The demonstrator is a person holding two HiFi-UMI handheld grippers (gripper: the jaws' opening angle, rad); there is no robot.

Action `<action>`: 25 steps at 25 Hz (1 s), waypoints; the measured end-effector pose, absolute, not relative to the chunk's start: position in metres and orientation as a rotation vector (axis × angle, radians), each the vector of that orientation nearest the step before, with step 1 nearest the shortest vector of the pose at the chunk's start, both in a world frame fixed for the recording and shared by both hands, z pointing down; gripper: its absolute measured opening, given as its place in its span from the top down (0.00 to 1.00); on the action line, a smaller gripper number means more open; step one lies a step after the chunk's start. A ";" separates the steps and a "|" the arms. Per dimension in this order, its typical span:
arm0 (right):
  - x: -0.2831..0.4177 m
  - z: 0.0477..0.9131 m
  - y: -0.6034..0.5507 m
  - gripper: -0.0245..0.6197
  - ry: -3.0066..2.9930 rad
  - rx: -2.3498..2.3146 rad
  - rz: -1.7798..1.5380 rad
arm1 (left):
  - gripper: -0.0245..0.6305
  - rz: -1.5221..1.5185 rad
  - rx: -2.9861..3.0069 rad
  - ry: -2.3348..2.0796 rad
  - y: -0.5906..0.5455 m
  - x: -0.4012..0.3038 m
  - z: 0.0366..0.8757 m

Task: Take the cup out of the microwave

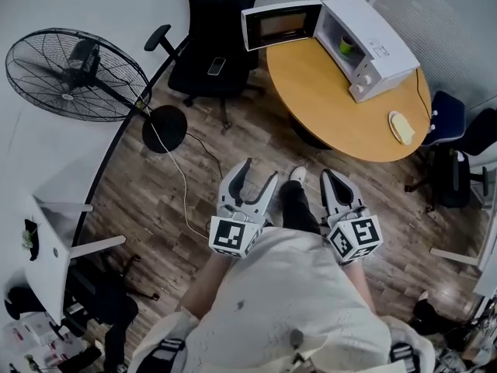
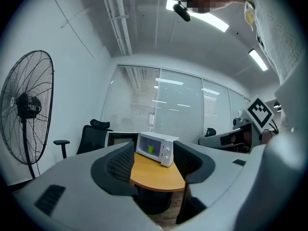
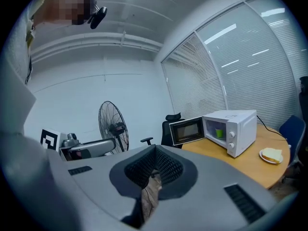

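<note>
On the round bench [image 1: 326, 99], head view: the microwave [image 1: 377, 41] stands with its door [image 1: 281, 25] swung open and the green cup [image 1: 346, 47] inside the cavity. Both grippers sit low, well apart from the bench. The left gripper [image 1: 260, 171] has its jaws spread; the right gripper [image 1: 328, 177] has them together.

Left gripper view: jaws apart, nothing between them, microwave beyond.

Right gripper view: jaws closed tip to tip, empty; cup visible inside the open microwave.

Left gripper [image 2: 153, 162] jaws stood apart, empty. Beyond them: round table [image 2: 159, 177], white microwave [image 2: 162, 147], door open, green cup [image 2: 150, 149] inside. Fan [image 2: 26, 107] at left.
</note>
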State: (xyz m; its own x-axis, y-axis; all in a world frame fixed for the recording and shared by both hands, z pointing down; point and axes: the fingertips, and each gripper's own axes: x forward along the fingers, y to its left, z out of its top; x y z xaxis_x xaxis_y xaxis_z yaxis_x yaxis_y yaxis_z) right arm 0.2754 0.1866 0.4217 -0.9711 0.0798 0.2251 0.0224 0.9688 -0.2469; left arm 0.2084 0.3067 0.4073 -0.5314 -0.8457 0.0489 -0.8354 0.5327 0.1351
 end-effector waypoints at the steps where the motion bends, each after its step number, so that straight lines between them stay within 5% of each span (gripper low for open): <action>1: 0.272 0.423 0.186 0.95 -2.879 -0.082 0.361 | 0.57 -0.143 1.447 -2.661 0.308 0.205 0.408; 25: 0.099 0.438 0.109 0.95 -2.827 -0.307 0.362 | 0.57 -0.091 1.207 -2.734 0.246 0.062 0.424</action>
